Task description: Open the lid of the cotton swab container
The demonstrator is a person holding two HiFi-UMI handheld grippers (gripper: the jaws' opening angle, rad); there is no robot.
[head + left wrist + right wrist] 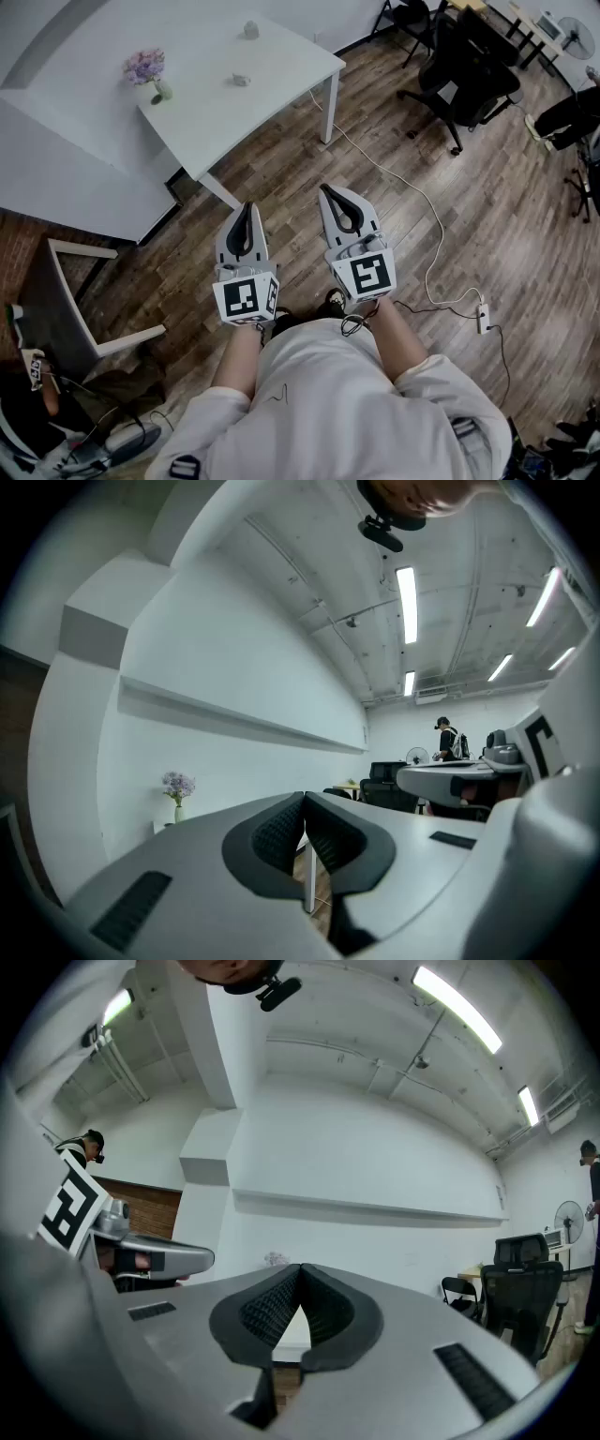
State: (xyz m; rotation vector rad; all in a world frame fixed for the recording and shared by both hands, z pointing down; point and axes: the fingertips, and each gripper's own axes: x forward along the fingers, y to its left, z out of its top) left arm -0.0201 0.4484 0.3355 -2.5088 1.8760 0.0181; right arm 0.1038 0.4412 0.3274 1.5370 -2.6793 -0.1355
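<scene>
You stand on the wood-plank floor [422, 169], well apart from the white rectangular bench [281, 66]. You hold the left gripper [247, 206] and right gripper [324, 189] level, and each one's black ribbed fingers [277, 834] are pressed together on nothing. A small grey rounded object [250, 30] sits near the bench's far edge and a small pale flat object [241, 80] nearer its middle. Either could be the cotton swab container; both are too small to tell. You could therefore reach for the wrong one, nudge a light container off an edge with closed fingers, or catch the thin white cable [403, 187] trailing across the floor. Only the head view shows the bench top. The gripper views look level at wall and ceiling, showing the purple flowers in a small vase [177, 787] but no container.
</scene>
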